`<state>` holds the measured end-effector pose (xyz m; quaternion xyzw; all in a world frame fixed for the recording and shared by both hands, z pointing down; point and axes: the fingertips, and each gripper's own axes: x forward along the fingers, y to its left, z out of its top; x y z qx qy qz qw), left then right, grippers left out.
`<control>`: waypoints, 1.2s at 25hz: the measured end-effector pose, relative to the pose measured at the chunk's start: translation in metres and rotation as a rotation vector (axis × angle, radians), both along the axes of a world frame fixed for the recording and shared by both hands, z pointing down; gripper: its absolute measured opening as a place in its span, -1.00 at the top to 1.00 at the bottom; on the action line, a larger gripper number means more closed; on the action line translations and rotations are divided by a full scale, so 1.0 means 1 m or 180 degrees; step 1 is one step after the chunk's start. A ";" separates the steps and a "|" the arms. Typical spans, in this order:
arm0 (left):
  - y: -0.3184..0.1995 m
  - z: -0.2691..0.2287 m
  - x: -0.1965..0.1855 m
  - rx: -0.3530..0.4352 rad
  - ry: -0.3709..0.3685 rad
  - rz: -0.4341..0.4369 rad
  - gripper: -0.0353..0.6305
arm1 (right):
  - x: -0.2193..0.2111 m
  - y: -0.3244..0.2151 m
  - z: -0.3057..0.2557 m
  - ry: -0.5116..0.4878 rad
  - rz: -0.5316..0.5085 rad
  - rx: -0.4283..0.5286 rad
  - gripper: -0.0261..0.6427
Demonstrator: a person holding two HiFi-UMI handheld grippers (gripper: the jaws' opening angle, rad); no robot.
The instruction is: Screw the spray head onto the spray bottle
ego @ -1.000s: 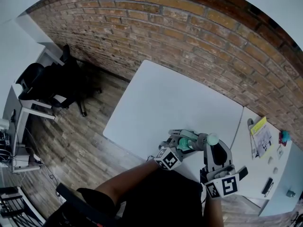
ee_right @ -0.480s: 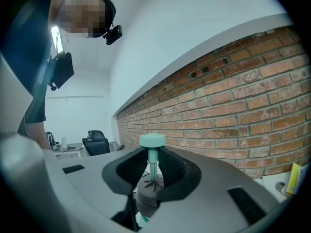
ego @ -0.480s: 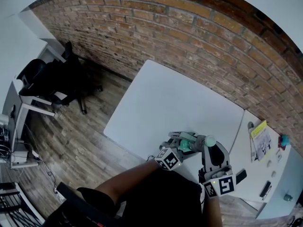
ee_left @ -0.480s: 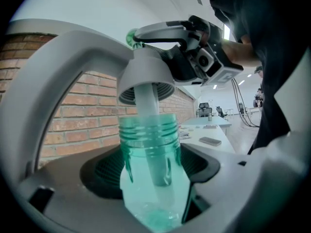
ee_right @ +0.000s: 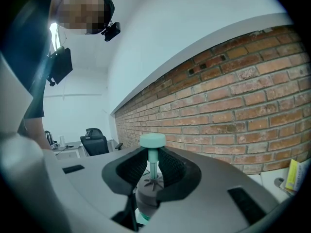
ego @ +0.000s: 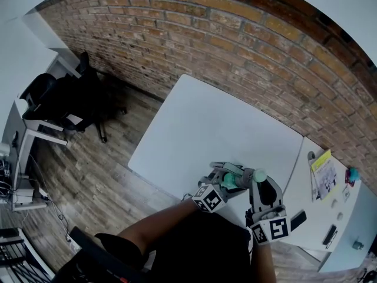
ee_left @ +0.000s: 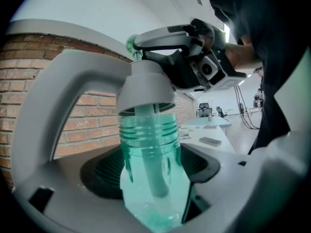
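Observation:
A clear teal spray bottle (ee_left: 151,154) stands upright between the jaws of my left gripper (ee_left: 153,174), which is shut on its shoulder. Its threaded neck shows bare below the grey collar of the spray head (ee_left: 146,89), and the dip tube hangs inside the bottle. My right gripper (ee_right: 151,171) is shut on the spray head (ee_right: 148,193), its teal pump cap (ee_right: 152,141) sticking up between the dark pads. In the head view both grippers meet at the table's near edge: the left gripper (ego: 231,178) holds the bottle (ego: 230,180), and the right gripper (ego: 258,178) is over it.
The white table (ego: 212,122) stretches away to a brick wall (ego: 235,34). A second table (ego: 347,211) at the right holds a yellow booklet (ego: 324,167), a phone (ego: 298,219) and small items. A black office chair (ego: 59,102) stands on the wooden floor at the left.
My right gripper has sunk a little with the spray head, bringing the collar down onto the bottle neck. The left gripper and the bottle have stayed put.

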<state>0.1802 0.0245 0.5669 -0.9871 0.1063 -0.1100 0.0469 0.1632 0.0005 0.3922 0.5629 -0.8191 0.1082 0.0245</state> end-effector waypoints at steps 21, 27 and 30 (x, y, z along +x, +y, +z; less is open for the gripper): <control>0.001 0.003 0.001 0.0026 -0.0027 0.0010 -0.12 | 0.003 0.003 0.014 -0.0025 0.0011 0.0015 0.71; 0.002 0.001 0.002 0.0034 0.0010 0.0006 -0.12 | 0.004 0.004 0.013 -0.0055 0.0046 0.0084 0.71; 0.002 0.003 -0.001 0.0033 -0.0043 0.0007 -0.12 | 0.004 0.005 0.014 -0.0127 0.0056 0.0137 0.71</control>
